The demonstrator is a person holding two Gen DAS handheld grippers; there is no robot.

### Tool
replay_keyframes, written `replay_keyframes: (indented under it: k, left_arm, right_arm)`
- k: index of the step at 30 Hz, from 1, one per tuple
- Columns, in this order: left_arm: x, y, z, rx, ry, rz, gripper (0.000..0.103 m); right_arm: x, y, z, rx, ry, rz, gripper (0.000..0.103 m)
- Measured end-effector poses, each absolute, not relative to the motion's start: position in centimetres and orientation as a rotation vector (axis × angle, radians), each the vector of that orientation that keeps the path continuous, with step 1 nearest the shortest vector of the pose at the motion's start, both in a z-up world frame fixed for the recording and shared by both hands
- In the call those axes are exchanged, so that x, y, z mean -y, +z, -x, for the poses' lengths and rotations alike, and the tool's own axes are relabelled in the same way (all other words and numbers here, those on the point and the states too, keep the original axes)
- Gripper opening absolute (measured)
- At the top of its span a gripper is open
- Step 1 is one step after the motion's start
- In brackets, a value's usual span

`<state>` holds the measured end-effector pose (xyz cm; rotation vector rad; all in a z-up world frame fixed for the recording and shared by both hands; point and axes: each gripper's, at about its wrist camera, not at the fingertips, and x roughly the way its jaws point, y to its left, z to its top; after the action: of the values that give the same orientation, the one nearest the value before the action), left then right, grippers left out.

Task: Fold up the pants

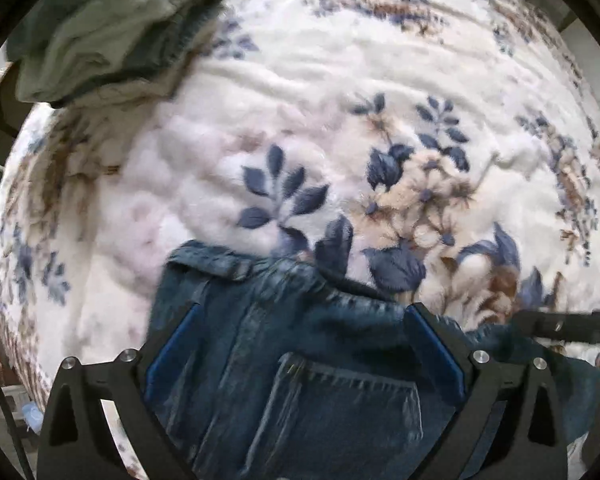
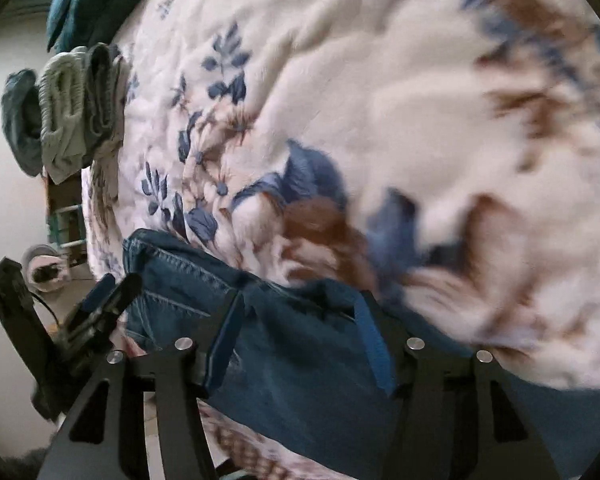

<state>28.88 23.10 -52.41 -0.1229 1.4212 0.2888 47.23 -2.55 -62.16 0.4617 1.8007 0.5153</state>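
Denim first: left view looks straight down on the jeans (image 1: 300, 380), back pocket and waistband up, lying at the near edge of the floral blanket (image 1: 300, 100). My left claw (image 1: 304, 320) is spread wide, blue pads either side of the waistband area, not pressing on the cloth, so released. Pile of grey-green clothes (image 1: 112, 28) sits far off at top left on the blanket. Dark bar at right edge is my right claw (image 1: 568, 326).

Right view: blurred. Jeans (image 2: 300, 360) run along the blanket (image 2: 420, 80) edge, waistband end to the left. My right claw (image 2: 300, 312) is partly open over the denim; pads straddle a fold, can't tell if they pinch it. Left claw (image 2: 108, 292) shows at left, near the waistband. Same clothes (image 2: 68, 116) pile far at upper left.
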Motion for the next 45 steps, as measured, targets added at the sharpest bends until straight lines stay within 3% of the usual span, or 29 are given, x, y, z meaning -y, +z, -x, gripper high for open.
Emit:
replay_keyframes:
  k: [1, 2, 3, 7, 8, 10, 14, 16, 17, 18, 20, 24, 25, 26, 27, 28, 30, 33, 35, 37, 38, 39, 42, 43, 44, 45]
  left_arm:
    - [-23.1, -53.1, -29.2, -1.436, 0.293, 0.115, 0.103]
    - [-23.2, -53.6, -29.7, -1.446, 0.297, 0.1, 0.103]
    - [-23.4, -54.0, -29.9, -1.449, 0.288, 0.092, 0.103]
    - [-23.7, -54.0, -29.4, -1.433, 0.264, 0.064, 0.103]
    - [-23.9, -54.0, -29.1, -1.434, 0.272, 0.049, 0.103]
    - [-24.4, -53.9, -28.7, -1.432, 0.268, 0.072, 0.103]
    - [-24.8, -52.2, -28.1, -1.408, 0.301, 0.072, 0.102]
    - [-25.5, -51.6, -28.1, -1.388, 0.337, 0.047, 0.102]
    - [-26.1, -51.9, -28.2, -1.397, 0.355, 0.041, 0.102]
    - [-26.9, -52.6, -28.3, -1.419, 0.372, 0.054, 0.102]
    - [-28.3, -53.8, -28.1, -1.459, 0.377, 0.125, 0.102]
    - [-28.3, -53.9, -28.0, -1.455, 0.377, 0.09, 0.102]
    - [-28.3, -54.2, -28.2, -1.454, 0.378, 0.075, 0.102]
    - [-28.3, -54.2, -28.2, -1.454, 0.38, 0.072, 0.102]
    - [-28.3, -54.2, -28.2, -1.455, 0.385, 0.076, 0.102]
    - [-28.3, -54.3, -28.2, -1.456, 0.389, 0.079, 0.102]
    - [-28.7, -54.4, -27.9, -1.457, 0.388, 0.08, 0.102]
    - [-28.7, -54.4, -28.1, -1.453, 0.388, 0.063, 0.102]
    - [-28.0, -54.5, -28.3, -1.447, 0.389, 0.052, 0.102]
    - [-28.0, -54.6, -28.3, -1.446, 0.393, 0.058, 0.102]
    - [-28.0, -54.4, -28.2, -1.448, 0.395, 0.059, 0.102]
    - [-28.2, -54.2, -28.3, -1.45, 0.398, 0.061, 0.102]
    - [-28.0, -53.9, -28.4, -1.45, 0.403, 0.049, 0.102]
    - [-28.0, -53.9, -28.4, -1.45, 0.403, 0.047, 0.102]
    - [-27.9, -53.9, -28.4, -1.449, 0.404, 0.044, 0.102]
    - [-27.8, -53.8, -28.4, -1.449, 0.403, 0.043, 0.102]
  right_arm:
    - [1.5, -63.2, -47.3, -1.827, 0.553, -0.499, 0.054]
    - [0.7, -63.8, -47.6, -1.848, 0.562, -0.469, 0.034]
    - [-0.4, -64.2, -47.4, -1.864, 0.556, -0.384, 0.025]
    - [0.7, -62.1, -47.3, -1.772, 0.438, -0.327, 0.014]
    - [0.9, -61.8, -47.4, -1.745, 0.395, -0.33, 0.0]
    - [2.8, -62.0, -47.7, -1.722, 0.28, -0.298, 0.001]
    - [5.1, -62.9, -47.4, -1.779, 0.338, -0.563, 0.002]
    - [5.0, -61.2, -47.1, -1.747, 0.378, -0.508, 0.009]
    - [4.9, -60.6, -46.8, -1.741, 0.399, -0.473, 0.023]
    - [4.7, -60.4, -46.4, -1.752, 0.406, -0.42, 0.047]
    - [4.6, -61.2, -45.9, -1.78, 0.347, -0.28, 0.058]
    - [5.2, -64.5, -44.8, -1.867, 0.364, -0.25, 0.055]
    - [4.9, -64.6, -44.6, -1.847, 0.371, -0.203, 0.047]
    - [4.7, -64.4, -44.6, -1.826, 0.36, -0.167, 0.016]
    - [5.0, -63.9, -44.6, -1.794, 0.337, -0.156, 0.003]
    - [5.3, -63.1, -45.0, -1.745, 0.285, -0.162, 0.001]
    - [7.3, -62.6, -45.8, -1.682, 0.14, -0.103, 0.0]
    - [11.6, -64.3, -46.2, -1.781, 0.175, -0.444, 0.002]
    - [11.8, -61.8, -46.1, -1.747, 0.283, -0.443, 0.006]
    - [10.9, -59.7, -45.5, -1.724, 0.378, -0.374, 0.032]
    - [10.4, -59.0, -45.1, -1.729, 0.405, -0.324, 0.061]
    - [9.8, -58.7, -44.6, -1.73, 0.428, -0.291, 0.069]
    - [8.2, -60.4, -43.4, -1.8, 0.445, -0.134, 0.065]
    - [8.2, -61.3, -42.9, -1.831, 0.437, -0.078, 0.054]
    - [7.8, -61.5, -42.9, -1.828, 0.43, -0.044, 0.031]
    - [7.3, -61.5, -42.6, -1.81, 0.423, -0.017, 0.022]
